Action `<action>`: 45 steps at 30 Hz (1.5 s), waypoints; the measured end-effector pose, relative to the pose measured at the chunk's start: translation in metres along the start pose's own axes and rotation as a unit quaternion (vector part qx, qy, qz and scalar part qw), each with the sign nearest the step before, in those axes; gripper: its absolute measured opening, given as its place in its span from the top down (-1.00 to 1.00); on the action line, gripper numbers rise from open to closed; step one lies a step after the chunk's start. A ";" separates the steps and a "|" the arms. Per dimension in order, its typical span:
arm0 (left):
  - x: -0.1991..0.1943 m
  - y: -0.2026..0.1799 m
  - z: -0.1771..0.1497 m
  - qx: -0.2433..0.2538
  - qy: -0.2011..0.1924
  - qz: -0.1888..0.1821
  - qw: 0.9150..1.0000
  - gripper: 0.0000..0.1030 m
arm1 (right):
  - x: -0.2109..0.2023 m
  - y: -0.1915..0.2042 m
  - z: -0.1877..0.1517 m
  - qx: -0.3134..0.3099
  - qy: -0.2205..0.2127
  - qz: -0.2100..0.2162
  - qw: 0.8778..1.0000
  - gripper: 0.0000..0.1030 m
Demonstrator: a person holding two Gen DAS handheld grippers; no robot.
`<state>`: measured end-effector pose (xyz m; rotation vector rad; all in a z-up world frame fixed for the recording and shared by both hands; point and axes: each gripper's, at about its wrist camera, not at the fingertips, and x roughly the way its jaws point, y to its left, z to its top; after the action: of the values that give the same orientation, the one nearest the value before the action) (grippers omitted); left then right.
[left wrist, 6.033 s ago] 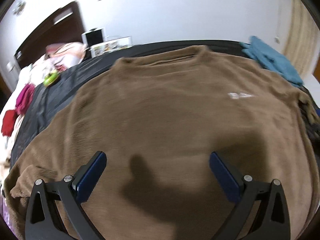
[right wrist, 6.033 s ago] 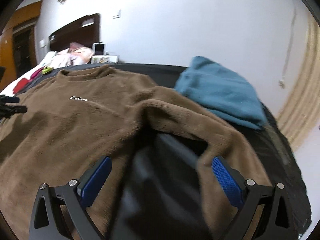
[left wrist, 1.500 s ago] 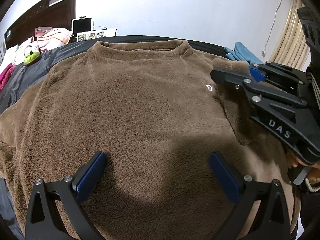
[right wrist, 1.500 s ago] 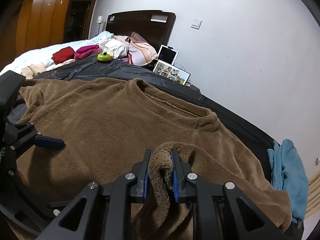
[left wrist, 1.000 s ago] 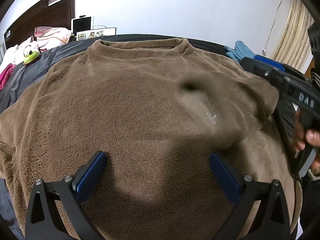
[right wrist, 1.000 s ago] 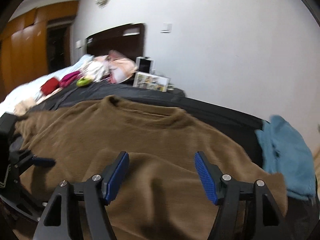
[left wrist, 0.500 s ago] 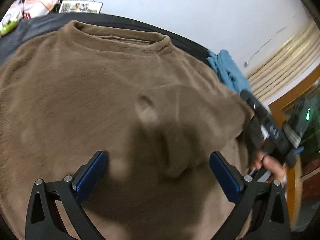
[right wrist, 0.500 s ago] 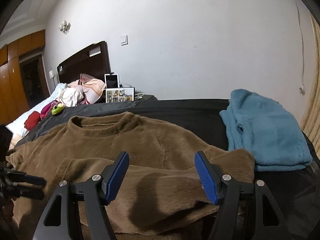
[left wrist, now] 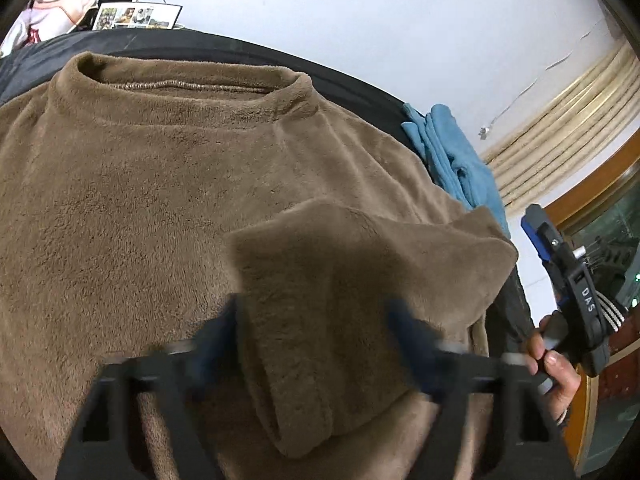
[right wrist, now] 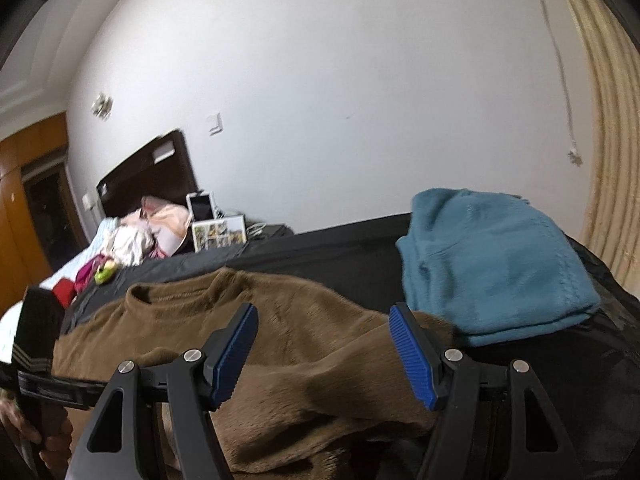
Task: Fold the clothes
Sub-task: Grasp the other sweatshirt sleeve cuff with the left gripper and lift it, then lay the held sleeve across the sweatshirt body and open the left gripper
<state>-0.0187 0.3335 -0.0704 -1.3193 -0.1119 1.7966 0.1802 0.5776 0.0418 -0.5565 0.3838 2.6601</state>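
A brown fleece sweater (left wrist: pixel 132 184) lies spread on a black surface (left wrist: pixel 360 88), collar toward the wall. Its right sleeve (left wrist: pixel 340 292) is folded across the chest, cuff toward me. My left gripper (left wrist: pixel 316 344) is open, blurred by motion, its jaws on either side of the folded sleeve near the cuff. My right gripper (right wrist: pixel 324 354) is open and empty, held above the sweater's right shoulder (right wrist: pixel 320 344); in the left wrist view it shows at the right edge (left wrist: pixel 568 272), apart from the cloth.
A folded blue garment (right wrist: pixel 496 260) lies on the black surface (right wrist: pixel 352 256) right of the sweater, also seen in the left wrist view (left wrist: pixel 456 160). A framed photo and tablet (right wrist: pixel 212 224), a dark headboard and loose clothes (right wrist: pixel 132 236) sit far left. A curtain (right wrist: pixel 608 128) hangs at the right.
My right gripper let go of the sleeve on the chest and drew back to the right. My left gripper has moved forward and narrowed around the folded sleeve.
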 end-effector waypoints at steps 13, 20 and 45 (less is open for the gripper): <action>-0.092 -0.003 0.040 -0.014 -0.125 -0.063 0.990 0.45 | -0.004 -0.024 0.002 0.041 -0.013 -0.043 0.998 -0.37; -0.165 0.028 0.048 -0.046 -0.213 -0.043 0.975 0.45 | 0.000 -0.020 0.000 0.024 -0.009 -0.048 0.999 -0.37; -0.104 0.143 0.005 -0.107 -0.121 0.157 0.974 -0.41 | 0.053 0.080 -0.050 -0.200 0.166 0.102 0.960 -0.46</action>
<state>-0.1015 0.1770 -0.0686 -1.3153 -0.2480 2.2660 0.1171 0.5070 -0.0106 -1.1539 -0.0158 2.8570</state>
